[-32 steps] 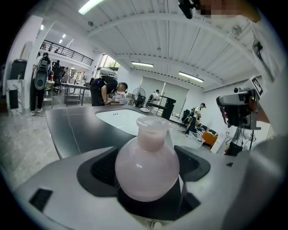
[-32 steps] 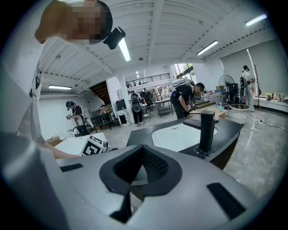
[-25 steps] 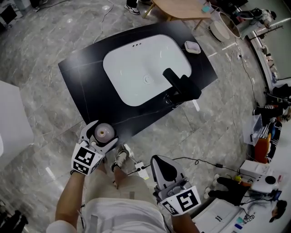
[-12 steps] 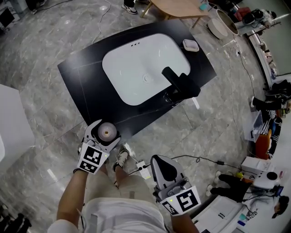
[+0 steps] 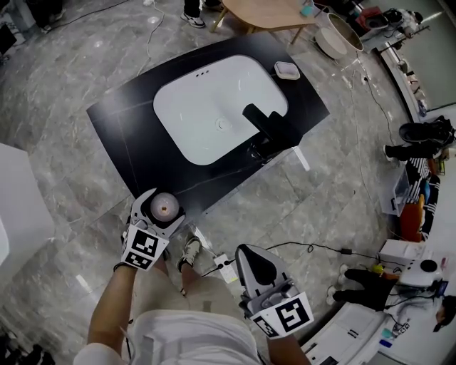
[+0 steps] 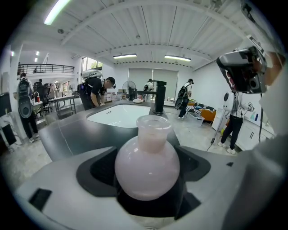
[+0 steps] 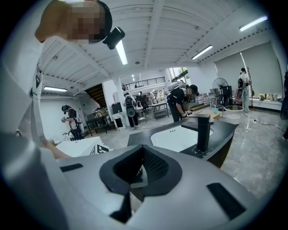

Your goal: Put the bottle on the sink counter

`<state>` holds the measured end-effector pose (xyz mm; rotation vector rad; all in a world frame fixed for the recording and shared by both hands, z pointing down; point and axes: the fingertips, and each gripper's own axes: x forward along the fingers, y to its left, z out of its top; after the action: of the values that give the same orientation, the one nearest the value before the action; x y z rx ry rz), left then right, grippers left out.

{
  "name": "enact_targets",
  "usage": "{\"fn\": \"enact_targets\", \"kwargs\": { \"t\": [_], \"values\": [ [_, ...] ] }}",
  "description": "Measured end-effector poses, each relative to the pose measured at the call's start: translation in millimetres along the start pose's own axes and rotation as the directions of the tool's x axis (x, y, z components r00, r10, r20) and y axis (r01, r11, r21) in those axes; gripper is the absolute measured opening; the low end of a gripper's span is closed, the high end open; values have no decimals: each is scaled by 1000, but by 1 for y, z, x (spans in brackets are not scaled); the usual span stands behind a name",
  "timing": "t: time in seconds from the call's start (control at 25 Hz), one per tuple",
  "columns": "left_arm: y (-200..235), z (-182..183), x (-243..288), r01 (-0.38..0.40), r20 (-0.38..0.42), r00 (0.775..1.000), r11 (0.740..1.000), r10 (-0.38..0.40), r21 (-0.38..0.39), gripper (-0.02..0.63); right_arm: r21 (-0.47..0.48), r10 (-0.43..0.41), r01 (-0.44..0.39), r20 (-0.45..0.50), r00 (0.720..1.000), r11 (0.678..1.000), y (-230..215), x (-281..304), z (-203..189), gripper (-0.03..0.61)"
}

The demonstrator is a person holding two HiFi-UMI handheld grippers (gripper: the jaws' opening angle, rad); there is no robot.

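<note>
At lower left, the left tool (image 5: 158,205) grasps the bottle (image 6: 147,164) just short of the counter's (image 5: 121,125) near edge, so placing and releasing remain, while the right tool (image 5: 256,266) is clenched, empty.

Bottle (image 6: 147,166): pale milky pink, semi-translucent, no print; left tool (image 5: 162,205) and right tool (image 5: 251,255): light grey-white shells, black pads, the right tool's pads showing a fine grid texture in the right gripper view; marker cubes (image 5: 142,248): black square patterns on white; desk (image 5: 128,135): black, with thin pale vein lines; basin (image 5: 206,107): plain white; tap (image 5: 267,128): matt black; small dish (image 5: 286,70) at the desk's far corner: white; floor (image 5: 64,171): grey marble, lighter veining throughout; table (image 5: 263,11) beyond the desk: light tan wood; person's clothing (image 5: 192,335): off-white.
</note>
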<state>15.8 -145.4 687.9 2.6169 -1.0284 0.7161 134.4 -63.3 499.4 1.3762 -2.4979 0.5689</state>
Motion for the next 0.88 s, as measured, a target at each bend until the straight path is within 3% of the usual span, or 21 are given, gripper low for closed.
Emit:
{"fn": "enact_targets", "kwargs": {
  "t": [0.6,0.88],
  "values": [
    [-1,-2,2,18,-3,1000,999,-18,-31,393,-10,-48,49,68,997,999,6,-27,25,9],
    [-2,-7,5,-12,-40,999,1000,12,7,393,-6,-79,79,61,995,997,2,-32,28,9]
  ]
}}
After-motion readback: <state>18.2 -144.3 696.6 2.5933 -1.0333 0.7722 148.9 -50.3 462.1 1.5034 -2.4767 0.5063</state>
